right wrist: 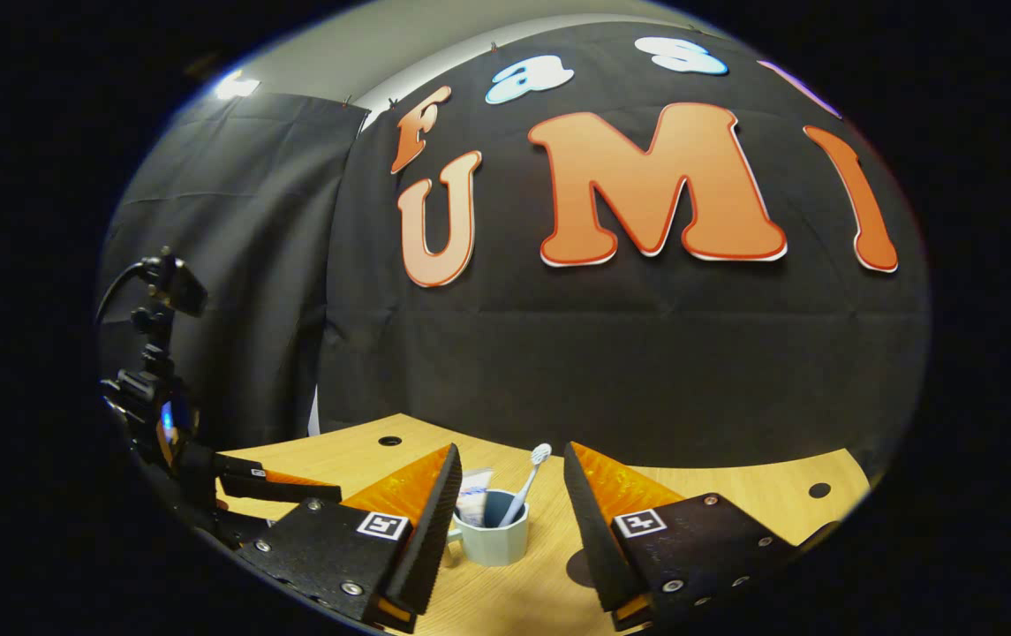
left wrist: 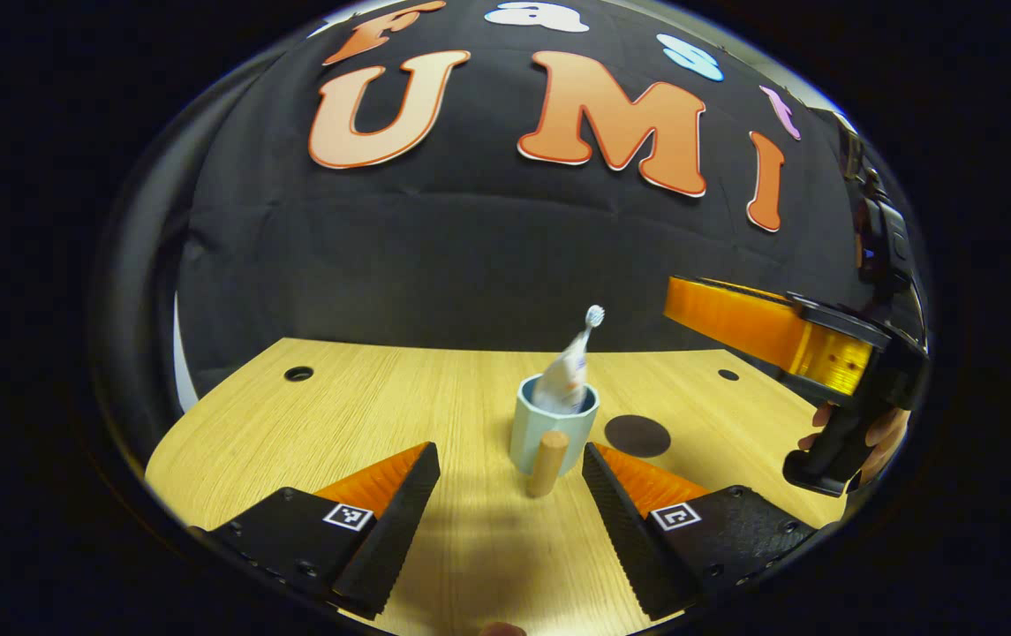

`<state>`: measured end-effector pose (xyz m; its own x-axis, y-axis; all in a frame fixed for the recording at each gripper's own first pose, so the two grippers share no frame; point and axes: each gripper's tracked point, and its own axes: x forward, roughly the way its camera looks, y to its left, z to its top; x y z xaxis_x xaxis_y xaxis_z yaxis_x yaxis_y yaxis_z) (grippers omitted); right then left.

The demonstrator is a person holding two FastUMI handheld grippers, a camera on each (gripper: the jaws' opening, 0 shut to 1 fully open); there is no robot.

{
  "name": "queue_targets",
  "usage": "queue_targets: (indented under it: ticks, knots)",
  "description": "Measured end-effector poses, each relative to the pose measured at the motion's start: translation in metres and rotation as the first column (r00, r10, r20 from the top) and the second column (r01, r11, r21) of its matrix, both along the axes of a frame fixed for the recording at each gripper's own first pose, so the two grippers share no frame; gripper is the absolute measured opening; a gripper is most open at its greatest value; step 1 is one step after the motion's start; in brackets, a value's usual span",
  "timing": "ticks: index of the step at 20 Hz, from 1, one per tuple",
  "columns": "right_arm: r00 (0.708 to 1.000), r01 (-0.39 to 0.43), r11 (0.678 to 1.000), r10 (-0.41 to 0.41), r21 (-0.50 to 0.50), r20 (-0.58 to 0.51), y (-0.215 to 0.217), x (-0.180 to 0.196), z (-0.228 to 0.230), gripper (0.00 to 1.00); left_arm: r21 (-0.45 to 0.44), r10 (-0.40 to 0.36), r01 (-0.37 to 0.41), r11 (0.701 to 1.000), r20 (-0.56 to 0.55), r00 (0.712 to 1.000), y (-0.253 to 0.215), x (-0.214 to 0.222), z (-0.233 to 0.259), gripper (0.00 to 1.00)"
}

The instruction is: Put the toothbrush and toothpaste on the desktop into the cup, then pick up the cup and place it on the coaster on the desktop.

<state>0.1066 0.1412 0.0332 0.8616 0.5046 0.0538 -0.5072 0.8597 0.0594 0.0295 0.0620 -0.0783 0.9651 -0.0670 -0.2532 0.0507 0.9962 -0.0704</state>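
Note:
A pale blue cup point(left wrist: 549, 424) with a wooden handle point(left wrist: 547, 464) stands on the desk, holding a toothpaste tube point(left wrist: 565, 375) and a white toothbrush point(left wrist: 592, 318). My left gripper point(left wrist: 509, 508) is open, its fingers either side of the handle but short of it. A dark round coaster point(left wrist: 637, 435) lies just right of the cup. In the right gripper view the cup point(right wrist: 492, 534), the toothbrush point(right wrist: 527, 486) and the toothpaste point(right wrist: 472, 503) sit beyond my open right gripper point(right wrist: 509, 530), which is held above the desk. The coaster point(right wrist: 577, 565) peeks out by the right finger.
The right gripper and the hand holding it point(left wrist: 823, 389) hover at the right edge of the left gripper view. The left gripper's body point(right wrist: 205, 477) shows at the left of the right gripper view. The wooden desk point(left wrist: 293, 433) has small round holes point(left wrist: 298, 374) near its back corners.

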Motion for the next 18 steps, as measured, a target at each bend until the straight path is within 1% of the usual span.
queue_targets:
  ticks: [1,2,3,4,5,8,9,10,12,13,14,15,18]
  knots:
    - [1.000,0.011,1.000,-0.011,0.003,0.010,-0.010,-0.004,0.005,0.74,0.013,-0.010,0.010,1.000,-0.009,1.000,-0.002,0.005,0.005,0.98]
    - [1.000,0.021,1.000,-0.021,0.003,0.021,-0.019,-0.011,0.010,0.81,0.023,-0.019,0.019,1.000,-0.014,1.000,-0.005,0.011,0.011,0.98]
    - [0.999,0.034,0.999,-0.034,0.004,0.036,-0.031,-0.017,0.016,0.83,0.030,-0.029,0.030,0.999,-0.027,0.999,-0.008,0.016,0.014,0.98]
    - [0.997,0.047,0.999,-0.047,0.009,0.054,-0.042,-0.023,0.023,0.87,0.035,-0.044,0.045,0.998,-0.042,0.998,-0.011,0.022,0.017,0.98]
    - [0.996,0.062,0.998,-0.063,0.013,0.070,-0.053,-0.027,0.030,0.89,0.034,-0.053,0.055,0.998,-0.060,0.997,-0.014,0.027,0.020,0.98]
    - [0.989,0.119,0.993,-0.121,0.027,0.089,-0.087,-0.041,0.042,0.93,-0.009,-0.136,0.136,0.991,-0.113,0.984,-0.032,0.037,0.024,0.98]
    - [0.987,0.130,0.991,-0.132,0.035,0.094,-0.096,-0.046,0.044,0.99,-0.009,-0.144,0.144,0.990,-0.138,0.980,-0.033,0.041,0.022,0.98]
    - [0.985,0.145,0.989,-0.148,0.037,0.093,-0.105,-0.050,0.045,0.93,-0.009,-0.153,0.154,0.988,-0.164,0.974,-0.035,0.046,0.019,0.98]
    - [0.980,0.177,0.984,-0.180,0.034,0.091,-0.120,-0.057,0.046,0.94,-0.032,-0.178,0.175,0.984,-0.232,0.956,-0.039,0.051,0.013,0.98]
    - [0.978,0.187,0.982,-0.189,0.033,0.093,-0.127,-0.060,0.047,0.99,-0.048,-0.194,0.188,0.981,-0.270,0.943,-0.041,0.050,0.008,0.98]
    - [0.976,0.195,0.980,-0.197,0.031,0.095,-0.135,-0.063,0.046,0.94,-0.056,-0.197,0.189,0.980,-0.302,0.933,-0.042,0.054,0.005,1.00]
    - [0.974,0.201,0.979,-0.203,0.029,0.100,-0.141,-0.068,0.047,0.94,-0.049,-0.200,0.195,0.980,-0.338,0.920,-0.044,0.056,-0.001,0.98]
    - [0.967,0.230,0.973,-0.228,0.002,0.114,-0.158,-0.081,0.044,0.94,-0.011,-0.194,0.209,0.978,-0.430,0.882,-0.048,0.062,-0.017,0.98]
